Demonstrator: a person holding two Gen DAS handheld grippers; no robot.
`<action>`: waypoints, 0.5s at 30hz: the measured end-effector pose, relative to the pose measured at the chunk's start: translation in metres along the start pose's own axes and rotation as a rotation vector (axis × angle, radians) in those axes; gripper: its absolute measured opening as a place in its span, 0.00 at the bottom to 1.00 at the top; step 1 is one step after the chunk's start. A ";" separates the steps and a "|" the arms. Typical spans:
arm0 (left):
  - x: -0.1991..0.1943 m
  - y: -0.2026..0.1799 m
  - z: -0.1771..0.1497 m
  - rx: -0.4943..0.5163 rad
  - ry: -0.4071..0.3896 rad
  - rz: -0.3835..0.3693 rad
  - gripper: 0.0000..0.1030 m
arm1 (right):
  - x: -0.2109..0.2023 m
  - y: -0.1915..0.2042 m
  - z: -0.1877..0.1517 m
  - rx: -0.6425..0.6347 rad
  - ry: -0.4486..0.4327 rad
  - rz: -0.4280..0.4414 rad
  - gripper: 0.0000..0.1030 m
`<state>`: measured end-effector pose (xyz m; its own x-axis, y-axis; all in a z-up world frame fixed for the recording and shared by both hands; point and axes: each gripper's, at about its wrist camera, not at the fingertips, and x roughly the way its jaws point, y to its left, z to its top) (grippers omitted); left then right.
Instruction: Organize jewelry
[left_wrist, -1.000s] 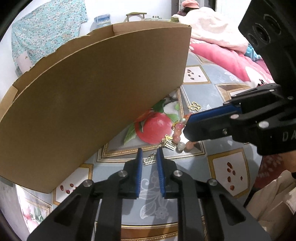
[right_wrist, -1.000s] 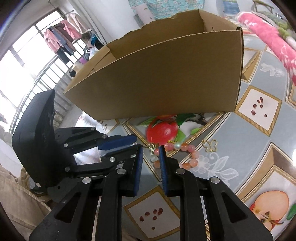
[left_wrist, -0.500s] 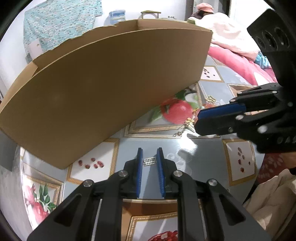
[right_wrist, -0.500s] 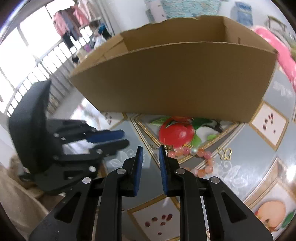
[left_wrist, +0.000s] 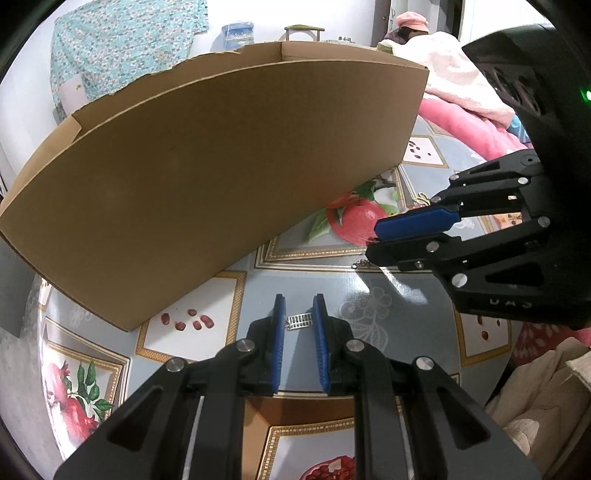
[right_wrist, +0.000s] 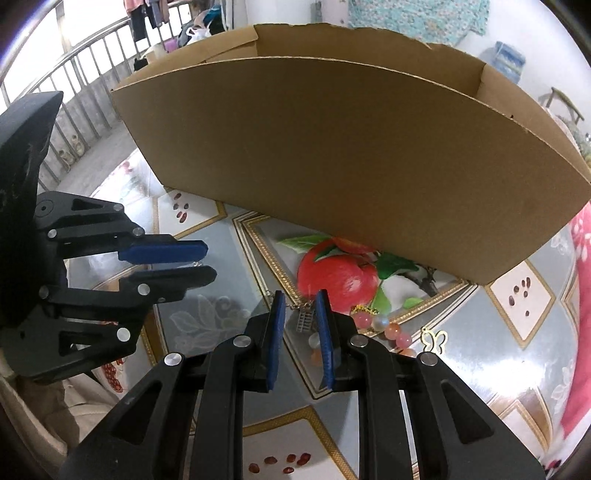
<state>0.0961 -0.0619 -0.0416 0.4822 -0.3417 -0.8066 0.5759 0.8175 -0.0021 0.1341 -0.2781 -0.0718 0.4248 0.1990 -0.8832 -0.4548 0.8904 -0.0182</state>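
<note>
Left wrist view: our left gripper (left_wrist: 299, 300) clamps a silver charm (left_wrist: 300, 321) over the table (left_wrist: 388, 291), our right gripper (right_wrist: 301, 293), jaws slightly apart, straddles another charm (right_wrist: 306, 320) beside the bracelet (right_wrist: 384, 326) and butterfly (right_wrist: 436, 340), all outside the box (left_wrist: 221, 166), so sorting seems barely begun.

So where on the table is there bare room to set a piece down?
Free: the tablecloth between the left gripper and right gripper, and the stretch near the left end of the cardboard box. Crowded: under the right gripper, where the bead bracelet, ladder charm and butterfly charm lie.
</note>
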 end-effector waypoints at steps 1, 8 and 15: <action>-0.001 0.000 0.000 0.000 -0.001 0.000 0.14 | 0.001 0.001 0.002 -0.011 0.004 -0.006 0.18; -0.001 0.000 -0.001 0.005 -0.007 -0.001 0.14 | 0.004 0.004 0.006 -0.018 -0.005 -0.018 0.02; -0.003 0.002 -0.003 -0.001 -0.015 -0.005 0.13 | -0.018 -0.006 0.001 0.093 -0.075 0.042 0.00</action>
<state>0.0938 -0.0575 -0.0406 0.4888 -0.3528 -0.7979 0.5781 0.8159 -0.0066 0.1297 -0.2869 -0.0550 0.4659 0.2642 -0.8445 -0.4001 0.9141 0.0653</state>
